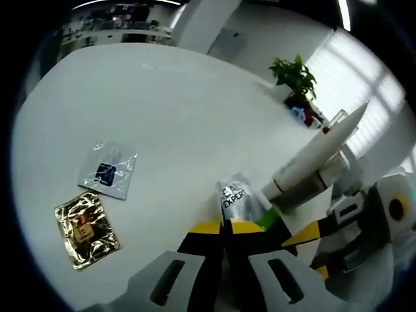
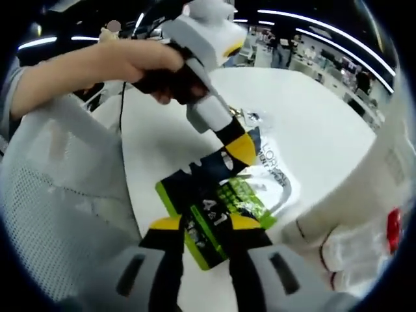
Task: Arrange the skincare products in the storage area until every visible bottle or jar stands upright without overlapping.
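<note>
Pinching one green-and-silver sachet (image 2: pixel 224 208) — both hand-held grippers, left (image 1: pixel 224 227) and right (image 2: pixel 205 227), clamp it above the white table (image 1: pixel 162 117).

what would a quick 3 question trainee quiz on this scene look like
1. True or false: both grippers are clamped on the green and silver sachet.
2. Which lies nearer the gold foil packet on the white table: A) clear sachet B) potted plant?
3. Fill in: the white tube is ____, not upright.

Key: 1 true, left gripper and right gripper; 2 A; 3 tilted.
</note>
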`<state>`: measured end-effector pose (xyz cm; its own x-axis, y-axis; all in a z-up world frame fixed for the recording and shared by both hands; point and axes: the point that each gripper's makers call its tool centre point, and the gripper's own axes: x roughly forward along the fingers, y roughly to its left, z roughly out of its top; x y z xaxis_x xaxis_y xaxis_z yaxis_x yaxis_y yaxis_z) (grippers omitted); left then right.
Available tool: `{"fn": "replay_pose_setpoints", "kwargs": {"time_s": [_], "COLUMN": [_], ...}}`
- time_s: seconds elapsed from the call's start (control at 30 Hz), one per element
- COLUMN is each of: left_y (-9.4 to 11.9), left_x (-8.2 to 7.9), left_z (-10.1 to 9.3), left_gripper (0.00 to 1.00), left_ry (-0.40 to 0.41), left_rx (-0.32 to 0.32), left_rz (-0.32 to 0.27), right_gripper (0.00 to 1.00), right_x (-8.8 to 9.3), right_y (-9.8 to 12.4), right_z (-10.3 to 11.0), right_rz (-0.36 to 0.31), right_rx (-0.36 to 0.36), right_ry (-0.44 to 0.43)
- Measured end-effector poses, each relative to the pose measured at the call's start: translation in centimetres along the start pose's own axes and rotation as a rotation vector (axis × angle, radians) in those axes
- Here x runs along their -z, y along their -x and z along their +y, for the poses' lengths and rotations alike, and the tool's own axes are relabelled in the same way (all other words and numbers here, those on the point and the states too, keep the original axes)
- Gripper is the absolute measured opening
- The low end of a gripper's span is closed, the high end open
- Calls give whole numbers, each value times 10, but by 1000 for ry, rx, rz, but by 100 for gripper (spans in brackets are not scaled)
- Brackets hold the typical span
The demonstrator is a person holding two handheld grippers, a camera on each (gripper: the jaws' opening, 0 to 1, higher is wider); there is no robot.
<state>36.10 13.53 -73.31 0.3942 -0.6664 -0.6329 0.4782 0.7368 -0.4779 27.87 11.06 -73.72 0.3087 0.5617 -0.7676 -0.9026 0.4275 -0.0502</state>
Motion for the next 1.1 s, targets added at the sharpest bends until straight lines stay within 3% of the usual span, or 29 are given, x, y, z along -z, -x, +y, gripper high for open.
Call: {"fn": "replay_pose_setpoints", "kwargs": {"time_s": [0.57, 0.8, 0.93, 1.03, 1.1], "left_y": [-7, -5, 5, 12, 15], "left_x": [-4, -10, -27, -38, -47], "left_z": [-5, -6, 6, 6, 1], "left_gripper": [0, 3, 7, 15, 20], "left_ry": [-53, -213, -292, -326, -394], "left_rx": [1, -37, -126, -144, -144], "left_rz": [-39, -49, -104, -147, -178], "right_gripper": [28, 28, 28, 28, 28], "right_x": [15, 16, 16, 16, 16], "right_y": [-3, -4, -4, -4, -4], "right_z": [-6, -7, -7, -7, -7], "right_rz": [59, 49, 49, 46, 46], "right_rx": [40, 34, 34, 32, 31], "right_ry": [43, 8, 5, -1, -5]}}
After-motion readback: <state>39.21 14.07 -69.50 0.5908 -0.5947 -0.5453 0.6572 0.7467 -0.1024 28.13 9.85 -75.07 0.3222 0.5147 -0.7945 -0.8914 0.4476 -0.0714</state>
